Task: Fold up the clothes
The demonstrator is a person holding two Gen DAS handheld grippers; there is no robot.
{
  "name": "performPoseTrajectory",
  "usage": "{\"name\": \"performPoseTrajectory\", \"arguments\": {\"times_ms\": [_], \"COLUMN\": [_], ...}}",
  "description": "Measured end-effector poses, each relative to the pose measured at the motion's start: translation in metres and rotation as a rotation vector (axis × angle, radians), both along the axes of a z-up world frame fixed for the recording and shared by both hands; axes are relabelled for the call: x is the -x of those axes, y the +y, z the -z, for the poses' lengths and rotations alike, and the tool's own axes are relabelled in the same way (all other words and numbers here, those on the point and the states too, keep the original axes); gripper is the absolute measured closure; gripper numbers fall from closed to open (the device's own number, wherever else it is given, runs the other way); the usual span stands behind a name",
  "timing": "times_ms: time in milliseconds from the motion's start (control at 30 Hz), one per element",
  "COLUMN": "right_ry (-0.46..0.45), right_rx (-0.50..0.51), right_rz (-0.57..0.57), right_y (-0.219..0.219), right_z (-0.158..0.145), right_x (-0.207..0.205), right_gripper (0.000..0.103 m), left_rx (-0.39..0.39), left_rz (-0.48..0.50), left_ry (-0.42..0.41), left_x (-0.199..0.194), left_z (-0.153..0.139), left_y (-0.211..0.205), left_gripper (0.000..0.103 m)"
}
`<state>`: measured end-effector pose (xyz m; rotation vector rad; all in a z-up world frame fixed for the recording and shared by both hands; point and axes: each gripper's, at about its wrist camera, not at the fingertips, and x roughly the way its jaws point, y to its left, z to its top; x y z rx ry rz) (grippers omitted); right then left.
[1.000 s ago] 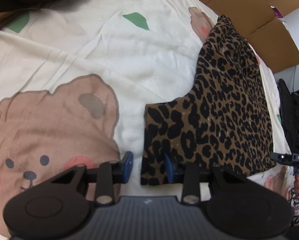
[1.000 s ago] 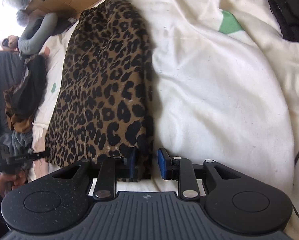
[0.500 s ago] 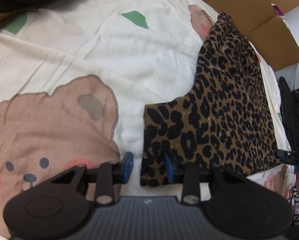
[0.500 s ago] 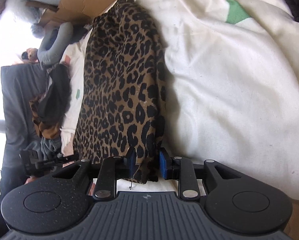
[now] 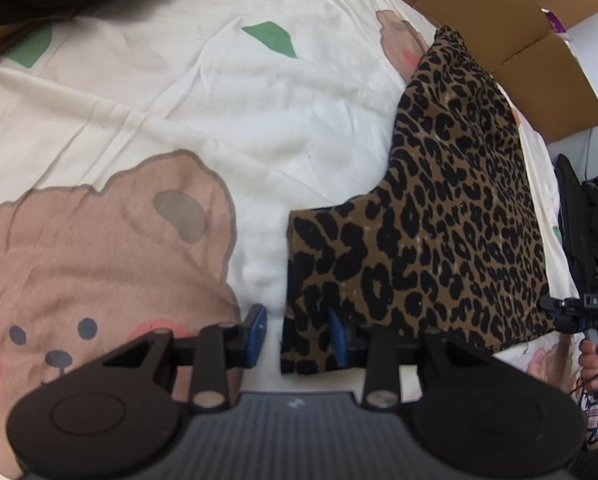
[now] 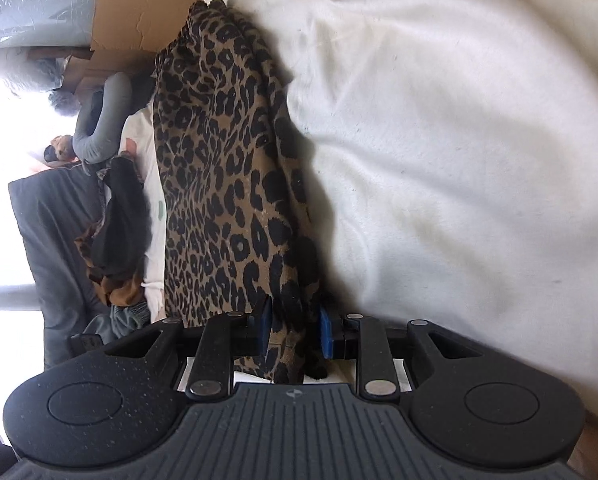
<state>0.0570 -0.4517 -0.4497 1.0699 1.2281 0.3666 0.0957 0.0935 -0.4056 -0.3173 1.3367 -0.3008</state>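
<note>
Lying on the sheet (image 5: 219, 128), the garment (image 5: 451, 220) hides our left gripper's (image 5: 297, 336) right pad; grip unclear. Our right gripper (image 6: 295, 330) pinches its bunched corner.

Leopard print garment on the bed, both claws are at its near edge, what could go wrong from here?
1. The left claw has only a narrow corner of the leopard print garment between its fingers, so it may slip out.
2. The right claw straddles a bunched edge and could catch uneven layers, skewing the fold.
</note>
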Motion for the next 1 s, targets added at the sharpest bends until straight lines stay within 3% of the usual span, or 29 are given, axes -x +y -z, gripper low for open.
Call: {"name": "performPoseTrajectory", "arguments": {"times_ms": [133,167,267,600,1000], "right_ry": [-0.002,-0.007,-0.018,-0.03,0.0], "right_rx": [0.008,0.021,0.047,0.081,0.132], "right_rz": [-0.027,-0.035,-0.046,-0.048,-0.049], "right_y": [0.011,0.013,0.016,0.011,0.003], "right_z": [0.002,0.001,-0.004,-0.019,-0.013], "right_x": [-0.004,-0.005,-0.005,-0.006,-0.009], "right_gripper": [0.078,0.092,0.098,0.099,0.099], "left_rx": [-0.002,-0.003,-0.007,0.016,0.122], "left_rz": [0.007,0.009,0.014,0.017,-0.009], "left_ry": [0.0,0.001,0.001,0.014,0.022], "left_x": [-0.001,-0.001,-0.001,-0.003,-0.006], "left_z": [0.0,0.0,0.0,-0.002,0.006], "left_y": [0.001,0.0,0.0,-0.001,0.005], "left_gripper": [0.067,0.067,0.067,0.068,0.066]}}
